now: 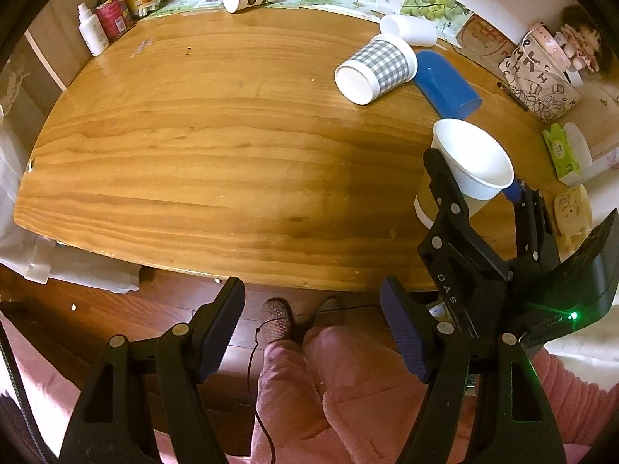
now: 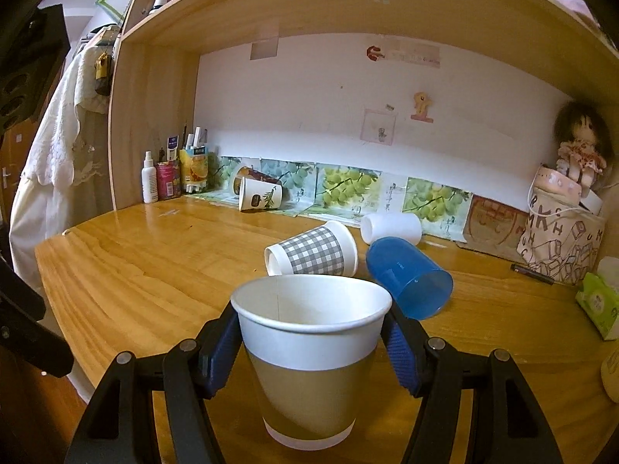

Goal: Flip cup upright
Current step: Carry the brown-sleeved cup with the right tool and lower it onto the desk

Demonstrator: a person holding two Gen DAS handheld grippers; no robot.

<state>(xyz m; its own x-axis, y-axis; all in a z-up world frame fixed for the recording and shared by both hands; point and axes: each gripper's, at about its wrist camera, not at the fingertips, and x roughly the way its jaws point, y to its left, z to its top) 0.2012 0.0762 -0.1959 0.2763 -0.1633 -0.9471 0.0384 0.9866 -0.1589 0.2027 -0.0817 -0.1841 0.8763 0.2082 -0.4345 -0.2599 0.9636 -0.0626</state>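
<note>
My right gripper [image 2: 311, 342] is shut on a white and tan paper cup [image 2: 309, 355], which stands upright with its base at the table near the front edge. It also shows in the left wrist view [image 1: 470, 162], held by the right gripper [image 1: 479, 189]. Behind it lie a grey checked cup [image 2: 315, 252], a blue plastic cup [image 2: 410, 276] and a white cup [image 2: 390, 228], all on their sides. My left gripper [image 1: 311, 328] is open and empty, hanging past the table's front edge above the floor.
Two more printed cups [image 2: 259, 193] lie on their sides at the back. Bottles and cartons [image 2: 174, 172] stand at the back left. A printed bag [image 2: 561, 239] with a doll, a tissue pack [image 2: 597, 303] and a pen [image 2: 532, 273] are at the right. The wooden table [image 1: 212, 147] spreads left.
</note>
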